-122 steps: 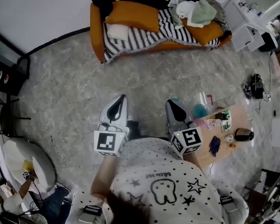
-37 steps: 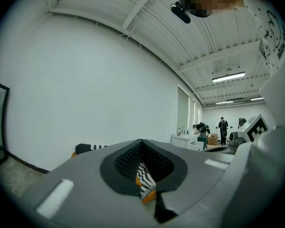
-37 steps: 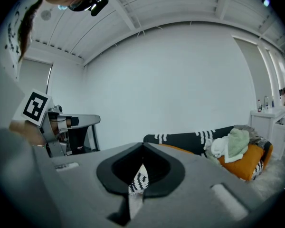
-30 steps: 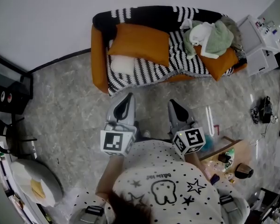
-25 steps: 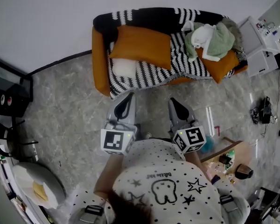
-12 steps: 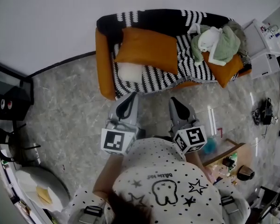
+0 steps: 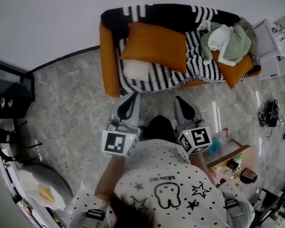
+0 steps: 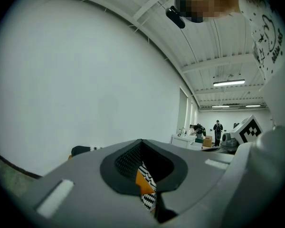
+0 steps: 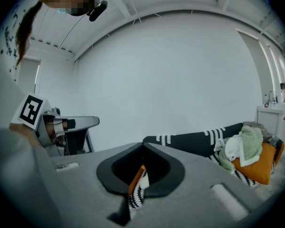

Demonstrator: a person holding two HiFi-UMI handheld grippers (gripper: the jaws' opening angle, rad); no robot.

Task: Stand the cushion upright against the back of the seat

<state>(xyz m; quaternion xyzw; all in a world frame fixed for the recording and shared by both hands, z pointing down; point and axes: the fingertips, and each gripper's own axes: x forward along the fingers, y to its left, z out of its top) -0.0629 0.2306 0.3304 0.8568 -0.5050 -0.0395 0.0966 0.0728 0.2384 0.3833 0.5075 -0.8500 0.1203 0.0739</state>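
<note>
From the head view, the orange cushion (image 7: pixel 154 46) lies on the seat of the sofa (image 7: pixel 108 61), and the left hand-held gripper (image 7: pixel 131 99) and right hand-held gripper (image 7: pixel 179 102) are near the sofa's front edge. In the left gripper view the jaws are closed together, holding nothing. The right gripper view shows the same.

L tool (image 7: pixel 131 98), R tool (image 7: pixel 178 101) – jaws shut, side by side.
</note>
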